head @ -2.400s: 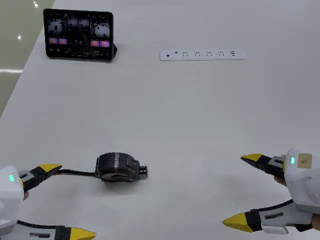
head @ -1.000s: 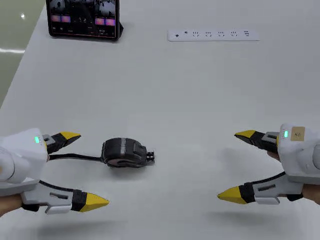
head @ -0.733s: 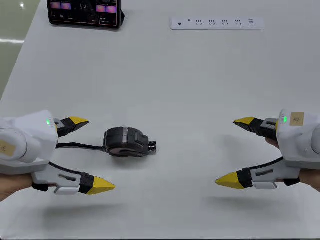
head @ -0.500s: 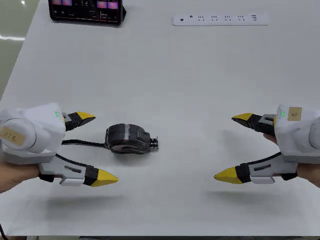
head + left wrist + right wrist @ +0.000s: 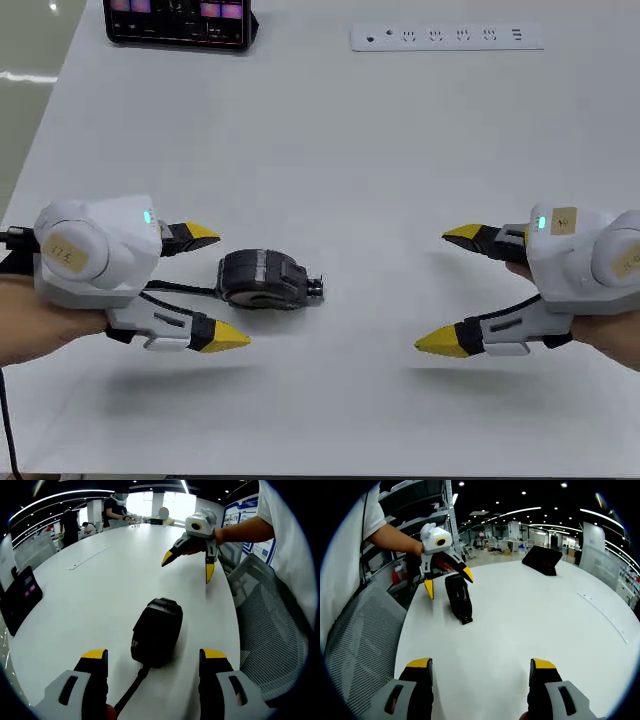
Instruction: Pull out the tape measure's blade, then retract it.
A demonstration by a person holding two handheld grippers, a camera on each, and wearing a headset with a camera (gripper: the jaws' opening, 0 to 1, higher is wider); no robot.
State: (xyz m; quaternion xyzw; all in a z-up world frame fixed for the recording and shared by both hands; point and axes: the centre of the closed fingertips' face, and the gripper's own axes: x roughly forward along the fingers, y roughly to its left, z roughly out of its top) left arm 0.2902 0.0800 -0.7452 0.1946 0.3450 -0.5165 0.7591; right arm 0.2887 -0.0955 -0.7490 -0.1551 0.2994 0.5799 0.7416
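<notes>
Your white worktop (image 5: 330, 150), bearing a tablet (image 5: 180, 20) and a power strip (image 5: 447, 36); a mesh chair (image 5: 355, 645) beside you, ceiling lights (image 5: 520, 512) overhead.

Desk (image 5: 350, 160) is bare between the tape measure (image 5: 265, 280) and the right gripper (image 5: 433, 290), whose jaws are spread wide, so there's open passage through the middle and back toward the far edge. Obstacles sit along the far edge: tablet (image 5: 180, 20) propped near the far-left corner, power strip (image 5: 447, 36) lying flat further right, both well apart from the rest. Left gripper (image 5: 230, 287) has its jaws apart either side of the tape measure's back end, with the strap (image 5: 185, 290) running back between them; a narrow bare strip runs along the near edge.
</notes>
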